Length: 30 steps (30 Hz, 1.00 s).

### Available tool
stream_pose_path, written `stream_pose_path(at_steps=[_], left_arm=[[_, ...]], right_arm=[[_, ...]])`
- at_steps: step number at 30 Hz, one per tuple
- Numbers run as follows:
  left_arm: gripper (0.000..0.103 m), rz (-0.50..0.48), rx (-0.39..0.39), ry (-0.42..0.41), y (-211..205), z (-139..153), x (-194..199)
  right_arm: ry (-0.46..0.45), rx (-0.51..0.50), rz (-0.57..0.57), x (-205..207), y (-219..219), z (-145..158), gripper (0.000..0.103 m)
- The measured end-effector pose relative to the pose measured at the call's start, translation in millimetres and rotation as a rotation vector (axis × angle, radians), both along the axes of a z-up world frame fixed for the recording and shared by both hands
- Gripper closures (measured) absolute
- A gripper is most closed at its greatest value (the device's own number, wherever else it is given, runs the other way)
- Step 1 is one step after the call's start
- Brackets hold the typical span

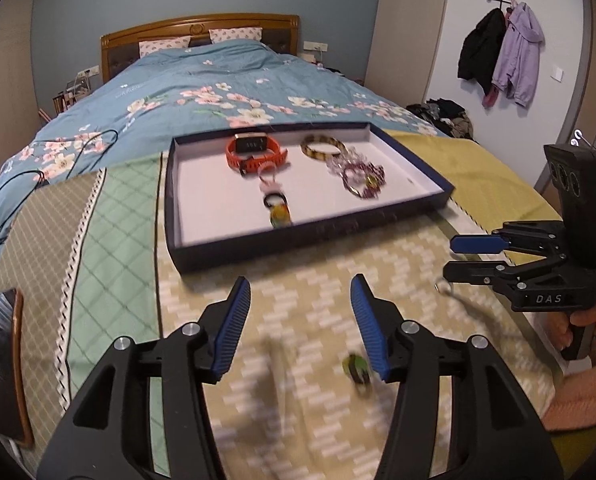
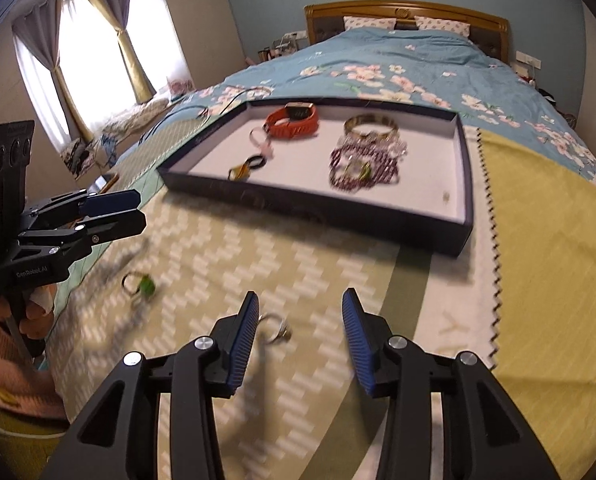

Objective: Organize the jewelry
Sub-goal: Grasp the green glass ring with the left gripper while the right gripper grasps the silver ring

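A dark blue tray (image 1: pixel 298 240) (image 2: pixel 337 208) with a white floor lies on the bed. It holds an orange watch (image 1: pixel 254 152) (image 2: pixel 296 120), a tortoiseshell bangle (image 1: pixel 322 145) (image 2: pixel 371 124), purple bead bracelets (image 1: pixel 361 178) (image 2: pixel 363 166) and small rings (image 1: pixel 278 208) (image 2: pixel 246 168). A green-stoned ring (image 1: pixel 355 366) (image 2: pixel 140 284) lies on the patterned cloth by my open left gripper (image 1: pixel 299 328). A silver ring (image 2: pixel 278 330) (image 1: pixel 443 286) lies just beside the left finger of my open right gripper (image 2: pixel 298 340). A thin chain (image 1: pixel 477 308) lies blurred on the cloth.
A dark phone (image 1: pixel 2 364) lies at the bed's left edge. A black cable (image 1: pixel 38 176) runs over the blue floral quilt (image 1: pixel 218 80). A yellow cloth (image 2: pixel 545 280) lies right of the tray. Coats (image 1: pixel 497 56) hang on the wall.
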State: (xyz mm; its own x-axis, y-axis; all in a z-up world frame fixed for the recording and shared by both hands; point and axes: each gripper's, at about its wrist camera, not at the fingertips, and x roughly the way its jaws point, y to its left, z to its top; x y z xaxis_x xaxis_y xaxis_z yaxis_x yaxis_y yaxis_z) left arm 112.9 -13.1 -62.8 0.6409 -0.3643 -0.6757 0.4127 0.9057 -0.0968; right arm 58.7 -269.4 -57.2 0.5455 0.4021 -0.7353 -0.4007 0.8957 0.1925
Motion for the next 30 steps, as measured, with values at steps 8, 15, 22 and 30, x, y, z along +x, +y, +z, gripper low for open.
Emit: stream_pose_path(at_steps=[8,15,22,30], left_arm=[[0.051,-0.053,-0.016,0.043,-5,-12,-19],[0.052,-0.092,-0.002,0.071,-15,-20,-26],[0.059,-0.100,0.032,0.108,-22,-27,-23],[0.067,-0.084,0.040,0.126,-23,-30,-20]], right_arm=[[-0.005,-0.053,0.038,-14,18,-3,0.062],[-0.023,-0.096,0.047,-17,24,-3,0.062],[-0.030,-0.112,0.033,-17,24,-3,0.071],[-0.035,-0.122,0.029,-16,24,-3,0.084]])
